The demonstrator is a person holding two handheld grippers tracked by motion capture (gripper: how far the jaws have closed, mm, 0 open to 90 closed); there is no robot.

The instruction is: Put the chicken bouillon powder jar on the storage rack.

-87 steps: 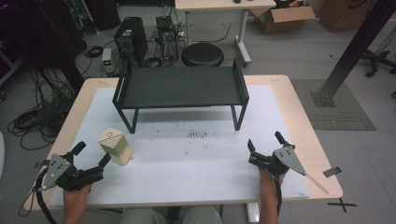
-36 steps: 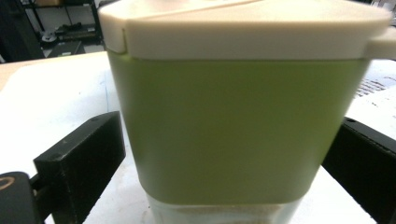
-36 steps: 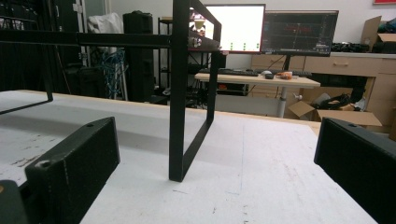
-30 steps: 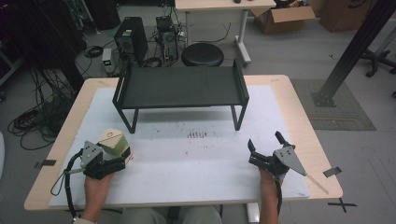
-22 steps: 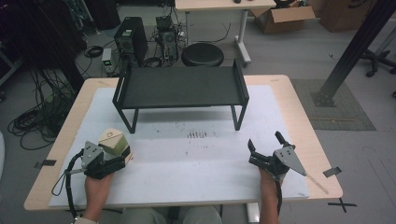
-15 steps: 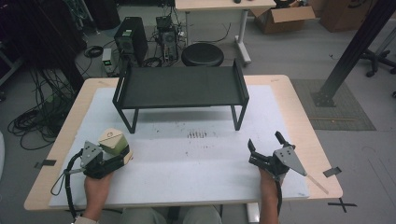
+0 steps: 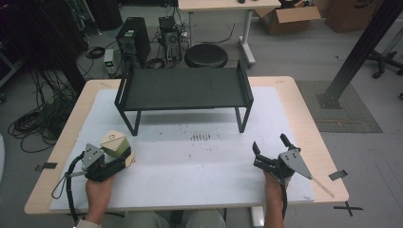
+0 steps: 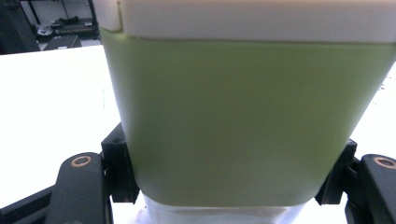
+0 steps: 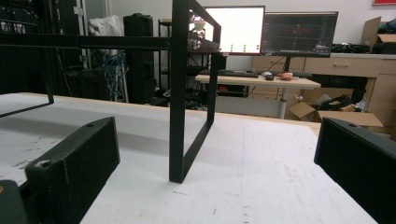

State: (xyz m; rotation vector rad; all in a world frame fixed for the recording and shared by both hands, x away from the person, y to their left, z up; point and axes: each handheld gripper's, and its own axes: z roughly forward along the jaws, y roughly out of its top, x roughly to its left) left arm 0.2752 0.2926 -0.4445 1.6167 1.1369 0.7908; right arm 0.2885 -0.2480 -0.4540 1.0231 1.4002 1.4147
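A pale green container [image 7: 114, 143] with a cream lid stands on the white mat near the table's front left. My left gripper [image 7: 124, 159] lies low behind it, and its jaws have just been closing on the base. In the left gripper view the green wall [image 8: 233, 121] sits between both black pads [image 8: 117, 170], which press on its sides. My right gripper [image 7: 269, 141] rests at the front right, open, with nothing between its fingers [image 9: 74, 168].
A black metal shelf rack [image 7: 185, 89] stands across the back middle of the white mat [image 7: 204, 161]; one of its legs [image 9: 177, 116] rises ahead in the right gripper view. Beyond the table are a stool [image 7: 205, 54], computer gear and cables.
My left gripper came in from the front left corner to the container and its jaws closed around the base. The right gripper has stayed where it was.
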